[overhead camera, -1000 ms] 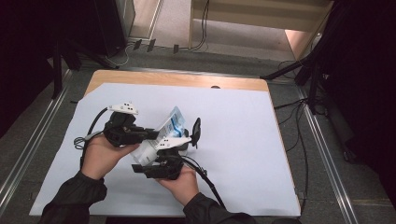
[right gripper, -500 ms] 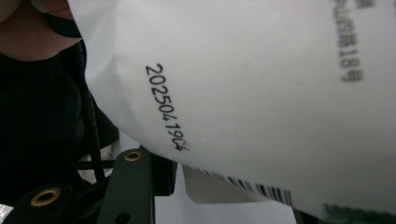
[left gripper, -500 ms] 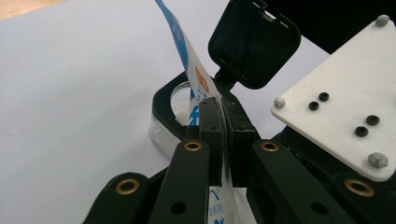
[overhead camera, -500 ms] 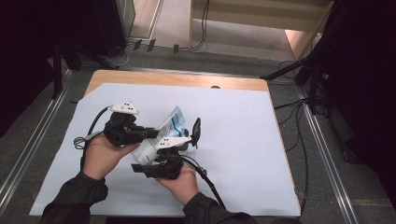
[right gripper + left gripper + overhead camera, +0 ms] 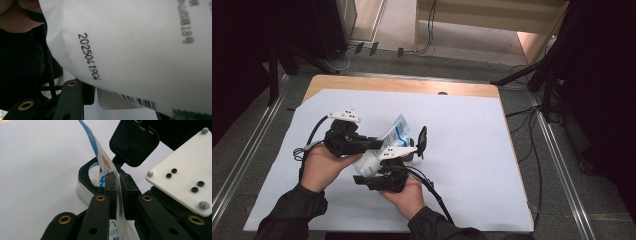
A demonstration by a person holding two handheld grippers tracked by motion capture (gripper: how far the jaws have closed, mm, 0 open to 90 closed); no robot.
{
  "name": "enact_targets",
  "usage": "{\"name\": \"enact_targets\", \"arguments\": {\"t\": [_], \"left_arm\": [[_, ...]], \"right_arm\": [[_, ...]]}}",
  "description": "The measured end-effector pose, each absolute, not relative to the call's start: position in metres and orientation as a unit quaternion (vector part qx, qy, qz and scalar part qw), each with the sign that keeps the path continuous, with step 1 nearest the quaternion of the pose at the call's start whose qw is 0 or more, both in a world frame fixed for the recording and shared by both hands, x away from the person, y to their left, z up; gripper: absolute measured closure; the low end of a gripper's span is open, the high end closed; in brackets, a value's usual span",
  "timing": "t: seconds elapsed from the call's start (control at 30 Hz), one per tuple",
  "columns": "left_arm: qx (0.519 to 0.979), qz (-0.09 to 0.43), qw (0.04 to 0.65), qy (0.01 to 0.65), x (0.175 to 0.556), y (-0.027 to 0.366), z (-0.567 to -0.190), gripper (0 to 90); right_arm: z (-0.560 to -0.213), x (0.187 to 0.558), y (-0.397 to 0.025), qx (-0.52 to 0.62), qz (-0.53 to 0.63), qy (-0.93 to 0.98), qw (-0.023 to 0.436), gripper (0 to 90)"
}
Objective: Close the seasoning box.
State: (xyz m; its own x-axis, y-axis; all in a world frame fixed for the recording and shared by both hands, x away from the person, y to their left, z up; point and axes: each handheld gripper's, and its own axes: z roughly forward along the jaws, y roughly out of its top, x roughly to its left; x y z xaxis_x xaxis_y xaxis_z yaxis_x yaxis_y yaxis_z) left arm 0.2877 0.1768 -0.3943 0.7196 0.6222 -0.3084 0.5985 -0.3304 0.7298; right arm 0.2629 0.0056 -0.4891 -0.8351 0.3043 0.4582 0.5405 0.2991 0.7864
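Pouch [image 5: 398,131] held tilted above open-lidded clear container [image 5: 86,185], mid-table. Left gripper [image 5: 118,192] clamped on pouch edge, film pinched between jaws. Right gripper [image 5: 384,170] pressed against pouch underside; closure impossible to tell. Likely light, floppy, slick film; best gripped at stiff sealed edge, not soft belly.
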Motion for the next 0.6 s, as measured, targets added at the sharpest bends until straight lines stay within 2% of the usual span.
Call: {"name": "enact_targets", "arguments": {"t": [0.2,0.6], "left_arm": [[0.814,0.0,0.443,0.376,0.2876,0.1772,-0.3944,80.7],[0.815,-0.011,0.439,0.378,0.2867,0.1821,-0.3913,81.4]], "right_arm": [[-0.4891,0.2639,0.0043,-0.267,-0.538,-0.79,0.125,58.0],[-0.4878,0.2649,0.0023,-0.266,-0.542,-0.788,0.12,58.1]]}}
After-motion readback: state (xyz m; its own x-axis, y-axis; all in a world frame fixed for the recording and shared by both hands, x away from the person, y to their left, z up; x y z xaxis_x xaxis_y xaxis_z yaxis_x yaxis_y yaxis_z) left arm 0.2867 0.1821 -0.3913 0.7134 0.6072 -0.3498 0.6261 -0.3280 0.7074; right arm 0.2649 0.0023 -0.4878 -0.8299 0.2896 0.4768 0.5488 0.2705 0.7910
